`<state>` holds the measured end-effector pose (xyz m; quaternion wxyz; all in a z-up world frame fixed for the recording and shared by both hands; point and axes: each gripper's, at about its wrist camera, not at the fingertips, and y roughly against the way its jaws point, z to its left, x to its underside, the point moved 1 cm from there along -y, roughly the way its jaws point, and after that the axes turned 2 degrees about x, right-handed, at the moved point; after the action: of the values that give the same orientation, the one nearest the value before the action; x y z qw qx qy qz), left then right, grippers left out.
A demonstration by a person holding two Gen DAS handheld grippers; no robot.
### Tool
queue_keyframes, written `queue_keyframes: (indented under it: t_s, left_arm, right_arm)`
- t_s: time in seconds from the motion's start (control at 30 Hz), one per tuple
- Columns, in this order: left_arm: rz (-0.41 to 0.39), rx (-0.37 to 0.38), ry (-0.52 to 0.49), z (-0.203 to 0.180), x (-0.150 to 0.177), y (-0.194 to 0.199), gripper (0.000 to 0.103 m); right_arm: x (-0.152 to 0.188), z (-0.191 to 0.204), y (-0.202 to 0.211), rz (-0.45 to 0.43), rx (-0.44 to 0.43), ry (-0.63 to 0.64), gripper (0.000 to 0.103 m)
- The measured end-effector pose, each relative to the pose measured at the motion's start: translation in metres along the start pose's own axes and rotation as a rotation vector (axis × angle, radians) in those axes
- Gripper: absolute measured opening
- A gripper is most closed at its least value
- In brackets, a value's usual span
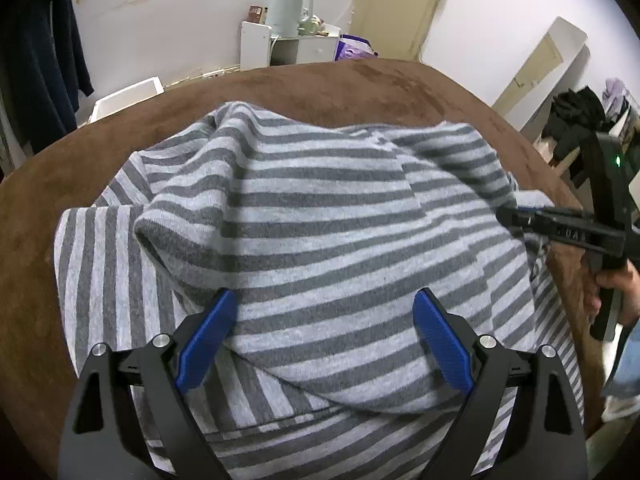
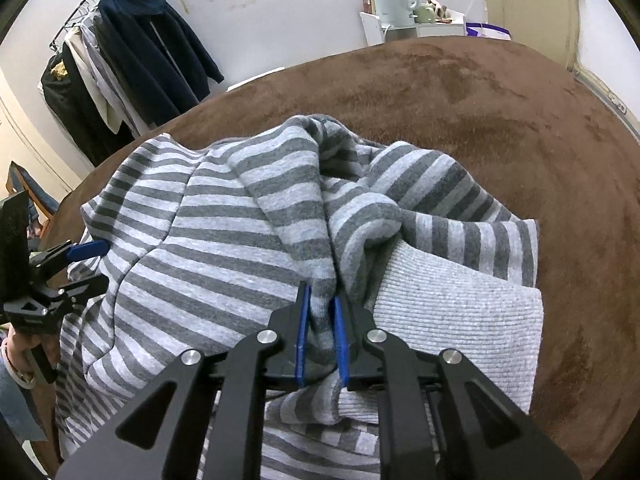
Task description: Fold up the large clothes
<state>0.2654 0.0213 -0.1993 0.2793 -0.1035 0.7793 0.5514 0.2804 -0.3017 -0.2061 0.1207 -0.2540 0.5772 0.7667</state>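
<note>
A large grey-and-white striped garment [image 1: 320, 208] lies crumpled in folds on a brown plush surface [image 1: 360, 80]. My left gripper [image 1: 325, 296] hovers open over the near part of the cloth, its blue pads [image 1: 208, 340] wide apart with nothing pinched. In the right wrist view the striped garment [image 2: 208, 232] shows a plain ribbed grey band [image 2: 460, 320] on the right. My right gripper [image 2: 320, 298] is shut on a bunched fold of the cloth beside that band. Each gripper shows in the other's view: right gripper [image 1: 516, 216], left gripper [image 2: 98, 264].
A white shelf with a pale kettle [image 1: 290, 8] stands behind the brown surface [image 2: 520, 120]. Dark jackets hang on a rack [image 2: 132, 56] at the left wall. A white box [image 1: 128, 98] sits on the floor. A person's hand [image 1: 612, 288] holds the right gripper.
</note>
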Motion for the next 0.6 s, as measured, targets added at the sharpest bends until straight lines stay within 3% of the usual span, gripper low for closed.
queue_keyframes:
  t_s: [0.1, 0.17, 0.33, 0.5, 0.6]
  left_arm:
    - [-0.008, -0.002, 0.002, 0.002, -0.007, 0.003, 0.089]
    - [-0.013, -0.011, -0.01, -0.001, -0.012, 0.006, 0.089]
    - [-0.054, -0.005, 0.01, 0.003, -0.029, 0.042, 0.091]
    - [-0.068, 0.018, 0.072, 0.011, -0.021, 0.083, 0.096]
    - [-0.039, 0.005, 0.087, 0.013, -0.003, 0.1, 0.096]
  right_arm:
    - [0.0, 0.0, 0.001, 0.0, -0.002, -0.014, 0.015]
    - [0.0, 0.002, 0.004, -0.002, -0.005, -0.013, 0.022]
    - [0.001, 0.007, 0.034, -0.061, -0.048, -0.04, 0.062]
    - [0.011, 0.01, 0.084, -0.115, -0.07, -0.056, 0.077]
    - [0.029, 0.005, 0.111, -0.127, -0.083, -0.097, 0.078]
